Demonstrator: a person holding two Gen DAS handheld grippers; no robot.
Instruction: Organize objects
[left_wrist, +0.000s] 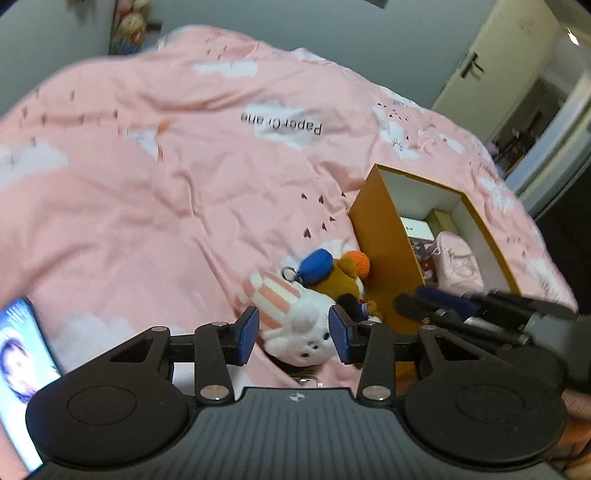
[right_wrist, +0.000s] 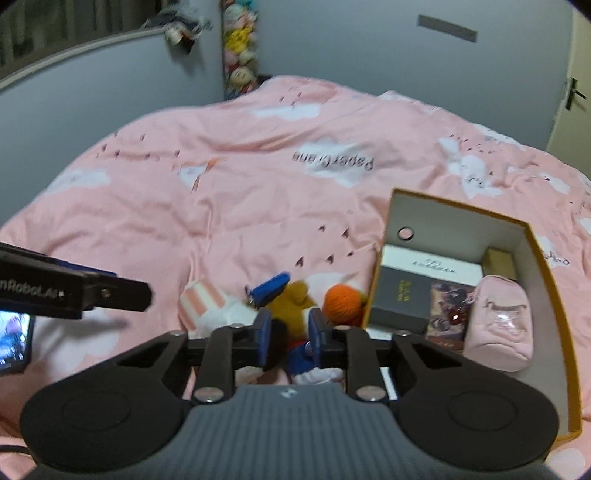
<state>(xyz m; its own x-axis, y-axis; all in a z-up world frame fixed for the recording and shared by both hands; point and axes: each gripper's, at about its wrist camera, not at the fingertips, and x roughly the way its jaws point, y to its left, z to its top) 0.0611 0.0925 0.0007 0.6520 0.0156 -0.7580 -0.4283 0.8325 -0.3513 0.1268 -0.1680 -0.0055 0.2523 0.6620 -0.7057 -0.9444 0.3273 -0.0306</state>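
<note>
A white plush rabbit with pink-striped ears (left_wrist: 299, 325) lies on the pink duvet, next to a brown plush doll with a blue cap and an orange ball (left_wrist: 334, 275). My left gripper (left_wrist: 293, 334) is open with its pads on either side of the rabbit's head. In the right wrist view my right gripper (right_wrist: 290, 332) has its pads closed on the brown doll (right_wrist: 290, 306). An open orange box (right_wrist: 532, 236) stands just right of the toys and holds small boxes and a pink pouch (right_wrist: 498, 325).
The pink cloud-print duvet (left_wrist: 166, 177) covers the whole bed. A lit phone (left_wrist: 18, 373) lies at the near left. The left gripper's finger (right_wrist: 74, 291) shows at the left of the right wrist view. Grey walls and a door (right_wrist: 576, 96) stand behind.
</note>
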